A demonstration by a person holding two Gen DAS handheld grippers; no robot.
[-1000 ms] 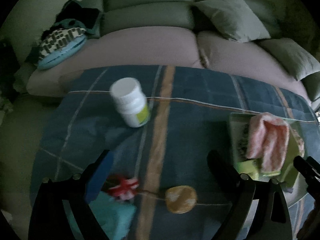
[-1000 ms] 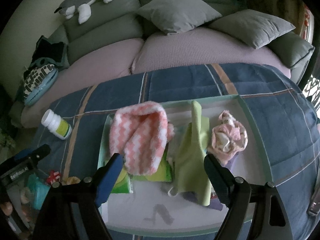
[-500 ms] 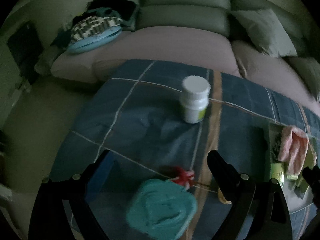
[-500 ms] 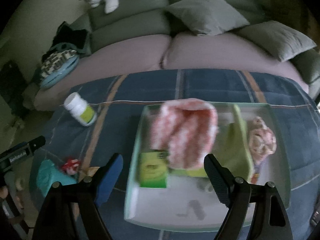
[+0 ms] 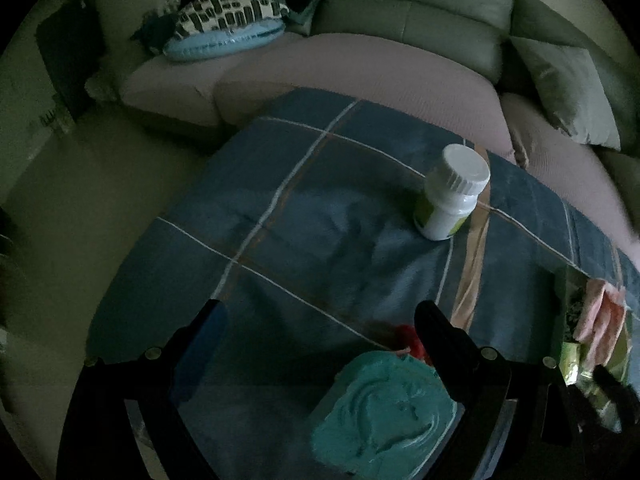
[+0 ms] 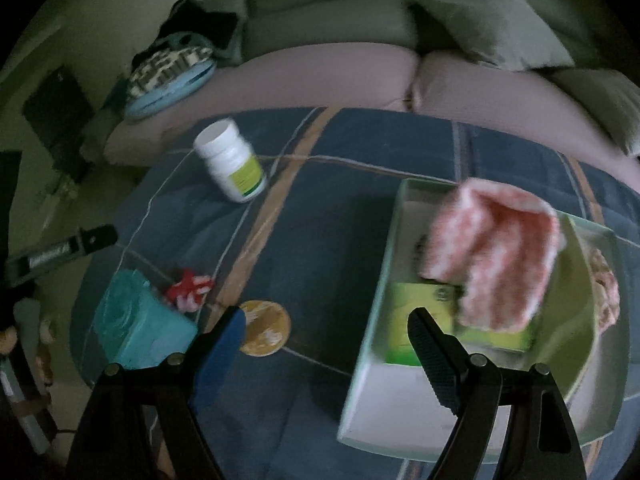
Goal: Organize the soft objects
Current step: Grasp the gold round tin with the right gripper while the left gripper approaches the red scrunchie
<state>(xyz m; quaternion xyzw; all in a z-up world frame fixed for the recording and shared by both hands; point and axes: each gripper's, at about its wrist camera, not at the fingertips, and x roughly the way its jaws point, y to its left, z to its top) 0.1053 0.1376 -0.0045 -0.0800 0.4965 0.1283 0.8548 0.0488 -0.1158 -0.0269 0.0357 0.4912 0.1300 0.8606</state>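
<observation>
A teal rolled towel (image 5: 384, 412) lies on the blue plaid cloth, just inside my left gripper's (image 5: 320, 344) right finger; the gripper is open and empty above it. The towel also shows in the right wrist view (image 6: 136, 320), beside a small red and white soft piece (image 6: 188, 288). My right gripper (image 6: 328, 344) is open and empty, over the cloth at the left rim of the pale tray (image 6: 372, 336). The tray holds a pink and white knit cloth (image 6: 492, 256), a green cloth (image 6: 568, 320) and a pink bundle (image 6: 606, 296).
A white pill bottle (image 5: 452, 200) stands on the cloth (image 5: 328, 216); it also shows in the right wrist view (image 6: 232, 164). A round yellow disc (image 6: 264, 328) lies near my right gripper's left finger. A green box (image 6: 424, 316) sits in the tray. A sofa (image 6: 320, 72) with cushions lies beyond.
Both grippers have swung left. The teal towel has come in between my left gripper's fingers. My right gripper has moved from over the tray to its left rim.
</observation>
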